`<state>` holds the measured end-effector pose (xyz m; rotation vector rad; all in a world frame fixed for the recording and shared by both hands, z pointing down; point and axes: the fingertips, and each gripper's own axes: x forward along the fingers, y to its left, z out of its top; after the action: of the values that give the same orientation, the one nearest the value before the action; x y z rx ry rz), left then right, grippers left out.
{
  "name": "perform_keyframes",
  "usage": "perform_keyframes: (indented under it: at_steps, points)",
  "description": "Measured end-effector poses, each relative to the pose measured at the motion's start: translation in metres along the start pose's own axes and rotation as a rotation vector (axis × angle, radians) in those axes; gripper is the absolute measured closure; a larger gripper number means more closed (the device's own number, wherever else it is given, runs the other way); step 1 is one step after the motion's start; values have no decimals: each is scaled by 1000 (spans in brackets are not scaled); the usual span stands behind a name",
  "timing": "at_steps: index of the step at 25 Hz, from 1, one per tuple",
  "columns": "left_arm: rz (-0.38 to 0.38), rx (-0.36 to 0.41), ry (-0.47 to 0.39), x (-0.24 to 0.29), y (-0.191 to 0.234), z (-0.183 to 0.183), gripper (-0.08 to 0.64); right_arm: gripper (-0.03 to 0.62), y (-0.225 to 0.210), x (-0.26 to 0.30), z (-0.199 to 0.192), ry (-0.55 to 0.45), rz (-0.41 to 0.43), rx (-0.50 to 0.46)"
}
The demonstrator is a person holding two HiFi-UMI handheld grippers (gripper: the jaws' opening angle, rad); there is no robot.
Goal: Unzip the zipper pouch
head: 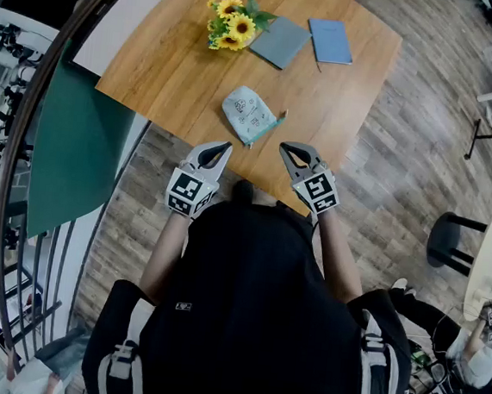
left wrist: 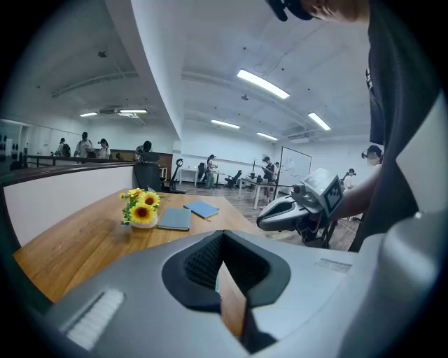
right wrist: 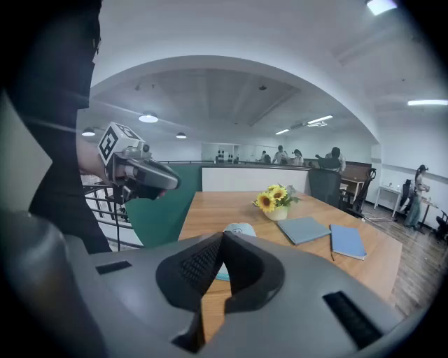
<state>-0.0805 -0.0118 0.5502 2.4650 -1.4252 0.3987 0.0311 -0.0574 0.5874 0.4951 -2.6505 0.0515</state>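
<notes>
A pale blue zipper pouch (head: 248, 114) with a teal edge lies flat near the front of the wooden table (head: 172, 63). Both grippers hover at the table's near edge, short of the pouch and not touching it. My left gripper (head: 225, 147) is shut and empty, just below the pouch's left side. To the pouch's lower right, my right gripper (head: 285, 146) is shut with nothing in it. In the right gripper view the pouch (right wrist: 240, 228) peeks over the closed jaws, with the left gripper (right wrist: 143, 175) to the left. The left gripper view shows the right gripper (left wrist: 297, 208).
A pot of sunflowers (head: 230, 26), a grey notebook (head: 280, 41) and a blue notebook (head: 330, 41) sit at the table's far side. A green panel (head: 73, 149) and a curved railing run along the left. A stool (head: 446, 240) stands on the floor at the right.
</notes>
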Motion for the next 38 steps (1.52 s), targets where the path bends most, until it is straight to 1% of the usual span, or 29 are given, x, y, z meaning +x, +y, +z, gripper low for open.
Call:
perform_keyframes:
  at_steps: [8,17,28,29,31,33,38]
  points:
    - [-17,-6,11,4,6,-5,560,589,-5,9,-1,17,-2,6]
    - [-16,-39,18,5,20,-12,560,589,-5,23,0,36,5,2]
    - [-20,-55,17,8,18,-14,558,588,-9,22,0,35,-3,10]
    - [-16,-57,13,8,18,-15,558,581,-9,21,-1,35,-5,12]
    - [-12,-62,5,9,17,-15,547,519,-9,20,-2,32,-12,13]
    - [-19,-68,9,10,17,-16,489,477,-10,20,-3,28,-21,17]
    - [-22,-79,26,15,18,-23,402,349,-16,22,-8,26,-37,28]
